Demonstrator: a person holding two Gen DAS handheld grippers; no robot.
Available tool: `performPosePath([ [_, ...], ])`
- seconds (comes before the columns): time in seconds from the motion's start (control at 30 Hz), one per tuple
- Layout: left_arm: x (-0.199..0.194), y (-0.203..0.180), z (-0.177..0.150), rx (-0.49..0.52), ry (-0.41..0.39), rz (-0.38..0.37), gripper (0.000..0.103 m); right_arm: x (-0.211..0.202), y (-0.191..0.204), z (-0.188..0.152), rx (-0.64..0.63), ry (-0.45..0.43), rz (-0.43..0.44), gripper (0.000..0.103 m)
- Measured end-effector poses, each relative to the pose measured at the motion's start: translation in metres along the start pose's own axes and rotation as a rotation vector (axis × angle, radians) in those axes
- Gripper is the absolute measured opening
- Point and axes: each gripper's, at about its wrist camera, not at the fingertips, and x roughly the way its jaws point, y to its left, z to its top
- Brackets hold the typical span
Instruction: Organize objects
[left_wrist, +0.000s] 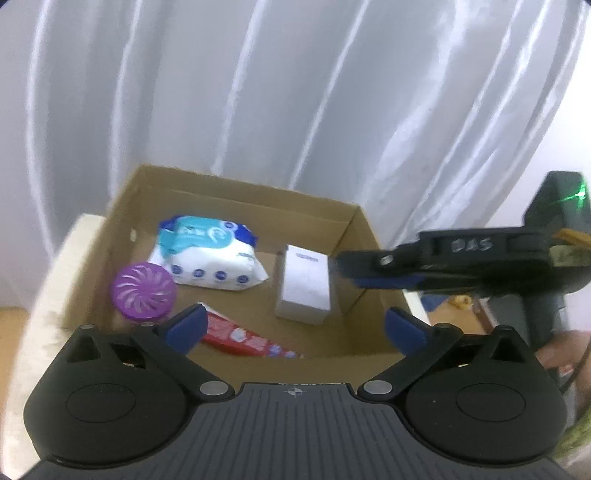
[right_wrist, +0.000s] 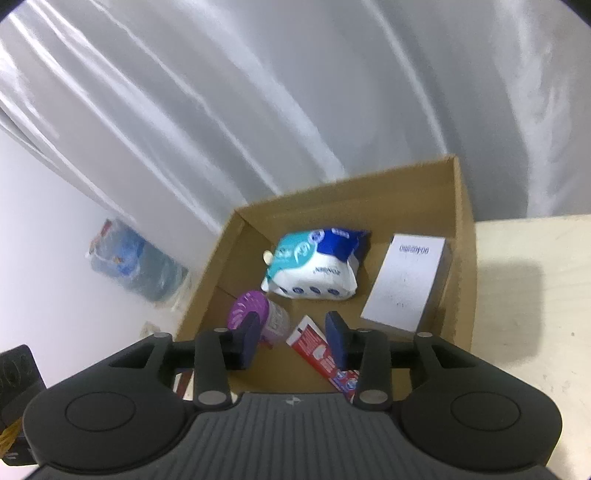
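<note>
White curtain (left_wrist: 258, 92), cardboard box (left_wrist: 236, 199), wipes pack (left_wrist: 210, 254)

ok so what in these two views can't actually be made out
- Red toothpaste tube: its near end is hidden behind the gripper body in both views.
- Purple-lidded round air freshener: partly behind a finger of the right gripper in the right wrist view.
- White rectangular box: its print is too blurred to read.
- Clear plastic bag on the floor: contents too blurred.
</note>
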Motion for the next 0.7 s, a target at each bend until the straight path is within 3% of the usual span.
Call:
performPosePath([
  [0.1,-0.012,-0.002,-0.007,0.027,0.005,0.029,0.103,-0.021,0.009,-0.013,-0.005,-0.066,-0.005,0.06],
  [0.17,-0.023,-0.004,-0.015,0.047,-0.002,0.044,0.103,-0.034,0.013,-0.022,-0.01,-0.108,-0.011,0.061],
  [0.3,-0.044,-0.007,-0.029,0.079,-0.058,0.096,0.103,-0.051,0.026,-0.041,-0.044,-0.18,-0.049,0.074],
  [0.43,-0.06,-0.013,-0.033,0.103,-0.095,0.236,0.103,-0.061,0.041,-0.057,-0.097,-0.212,-0.093,0.086],
  [0.5,-0.068,-0.017,-0.034,0.126,-0.118,0.313,0.103,-0.066,0.051,-0.061,-0.139,-0.236,-0.114,0.099],
  [0.57,-0.074,-0.021,-0.034,0.136,-0.145,0.39,0.103,-0.073,0.061,-0.066,-0.189,-0.273,-0.132,0.102],
  [0.7,-0.08,-0.025,-0.037,0.152,-0.166,0.46,0.103,-0.085,0.08,-0.072,-0.264,-0.338,-0.165,0.103],
])
